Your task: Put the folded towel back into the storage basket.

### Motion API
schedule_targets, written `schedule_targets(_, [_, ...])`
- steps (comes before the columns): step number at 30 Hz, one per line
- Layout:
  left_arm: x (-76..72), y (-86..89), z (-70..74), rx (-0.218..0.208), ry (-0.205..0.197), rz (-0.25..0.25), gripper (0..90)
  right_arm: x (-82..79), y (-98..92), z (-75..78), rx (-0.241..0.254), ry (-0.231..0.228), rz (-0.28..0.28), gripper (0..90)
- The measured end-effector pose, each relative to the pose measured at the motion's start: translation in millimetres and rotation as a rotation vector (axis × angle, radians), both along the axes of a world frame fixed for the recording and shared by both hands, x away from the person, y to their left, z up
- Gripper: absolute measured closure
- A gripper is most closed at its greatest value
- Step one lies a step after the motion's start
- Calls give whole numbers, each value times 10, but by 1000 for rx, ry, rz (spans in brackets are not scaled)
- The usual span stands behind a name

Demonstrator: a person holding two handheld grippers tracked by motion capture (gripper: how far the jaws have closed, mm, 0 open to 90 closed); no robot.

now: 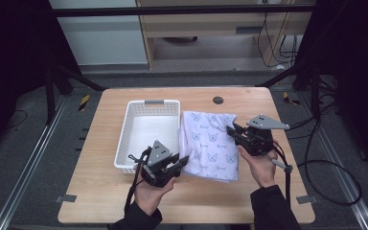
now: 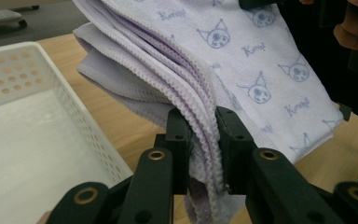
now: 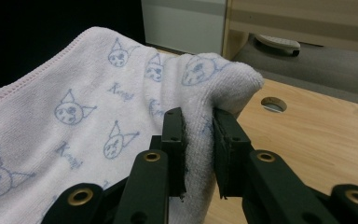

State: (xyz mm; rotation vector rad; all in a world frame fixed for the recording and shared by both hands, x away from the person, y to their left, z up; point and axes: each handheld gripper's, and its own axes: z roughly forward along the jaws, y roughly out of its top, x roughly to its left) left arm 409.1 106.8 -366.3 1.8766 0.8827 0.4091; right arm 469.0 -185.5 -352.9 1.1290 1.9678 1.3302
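Wooden table (image 1: 100,191) on a grey floor. A folded cat-print towel (image 1: 211,143) lies just right of an empty white perforated basket (image 1: 172,106). Left gripper (image 2: 200,140) pinches the stacked hems at the towel's near corner; right gripper (image 3: 198,140) pinches its opposite edge. The cloth appears soft, light and limp; edges offer the surest hold.

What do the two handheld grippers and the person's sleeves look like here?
Both the left gripper and the right gripper are black two-jaw units with flat rectangular pads and brass-coloured pivot bushings on the linkage arms. Each carries a grey three-cornered plate on top. A black cable trails from each, the right one looping over the table edge. The person wears dark long sleeves, hands bare.
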Motion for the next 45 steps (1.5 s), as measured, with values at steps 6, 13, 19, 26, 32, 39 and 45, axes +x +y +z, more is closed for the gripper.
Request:
schedule_targets(6, [21, 98, 98, -16, -19, 10, 757, 30, 92, 141, -1, -22, 8, 761])
schedule_targets(13, [36, 248, 174, -29, -32, 27, 758, 88, 254, 287, -8, -39, 22, 761])
schedule_targets(19, [57, 402, 207, -42, -40, 55, 758, 167, 457, 342, -16, -47, 37, 761])
schedule_targets(26, [70, 603, 218, -42, -43, 91, 758, 249, 646, 340, -10, -49, 55, 761])
schedule_targets(32, [69, 795, 215, -44, -49, 124, 758, 318, 860, 352, -9, -52, 74, 761])
schedule_targets(39, [74, 1011, 219, -54, -50, 159, 758, 417, 1109, 337, -10, -51, 100, 761])
schedule_targets(45, [107, 1143, 205, -57, -50, 185, 759, 494, 1270, 338, -7, -53, 116, 760])
